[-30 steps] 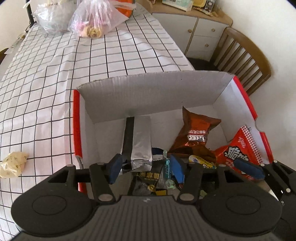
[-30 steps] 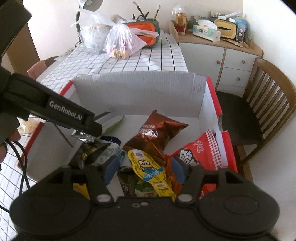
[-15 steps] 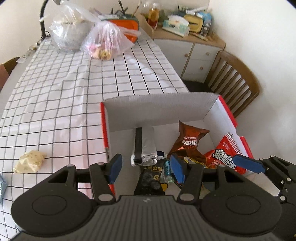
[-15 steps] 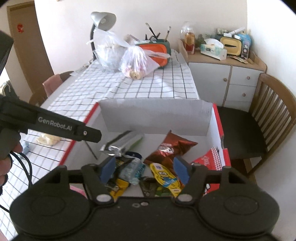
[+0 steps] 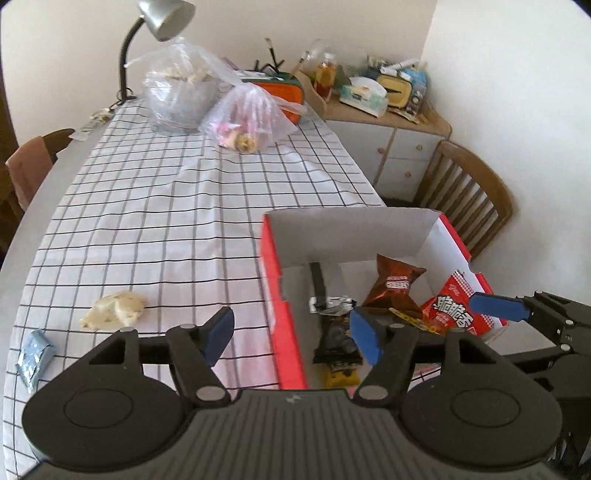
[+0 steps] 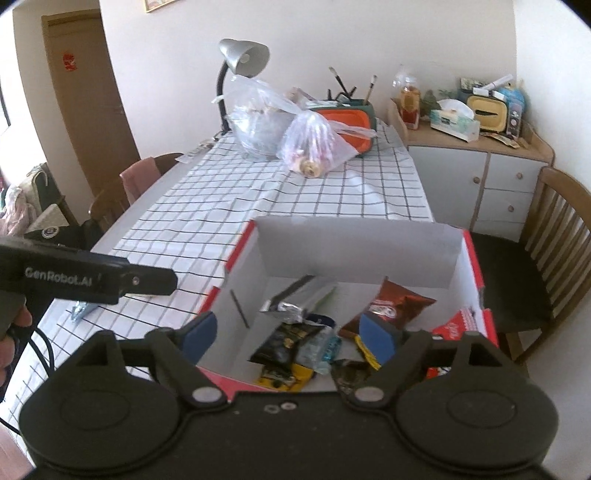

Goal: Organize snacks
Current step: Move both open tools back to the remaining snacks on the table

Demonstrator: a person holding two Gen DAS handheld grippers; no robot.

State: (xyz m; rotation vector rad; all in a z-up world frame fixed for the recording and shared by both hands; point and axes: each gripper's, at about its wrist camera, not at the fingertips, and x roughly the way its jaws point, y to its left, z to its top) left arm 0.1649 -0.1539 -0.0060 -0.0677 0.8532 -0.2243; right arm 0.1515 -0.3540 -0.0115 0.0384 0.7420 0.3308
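A red and white cardboard box (image 5: 271,266) stands at the table's near right corner. It holds a brown Oreo packet (image 5: 395,284), a red packet (image 5: 448,308), a silver packet (image 6: 303,299) and a black packet (image 5: 336,338), among others. My left gripper (image 5: 291,332) hovers above the box's left wall, its jaws opening with nothing between them. My right gripper (image 6: 290,332) hangs over the box's near side, its jaws also opening and empty. A pale cream snack (image 5: 114,308) and a small silvery packet (image 5: 35,354) lie on the checked cloth left of the box.
Two clear plastic bags (image 5: 251,118) and a desk lamp (image 5: 162,14) stand at the table's far end. A cluttered white cabinet (image 5: 391,147) and a wooden chair (image 5: 469,199) are to the right. Another chair with a pink cloth (image 5: 29,166) is on the left.
Both grippers have risen and drawn back from the box, and their jaws have widened. The left one has shifted left, over the box's left wall.
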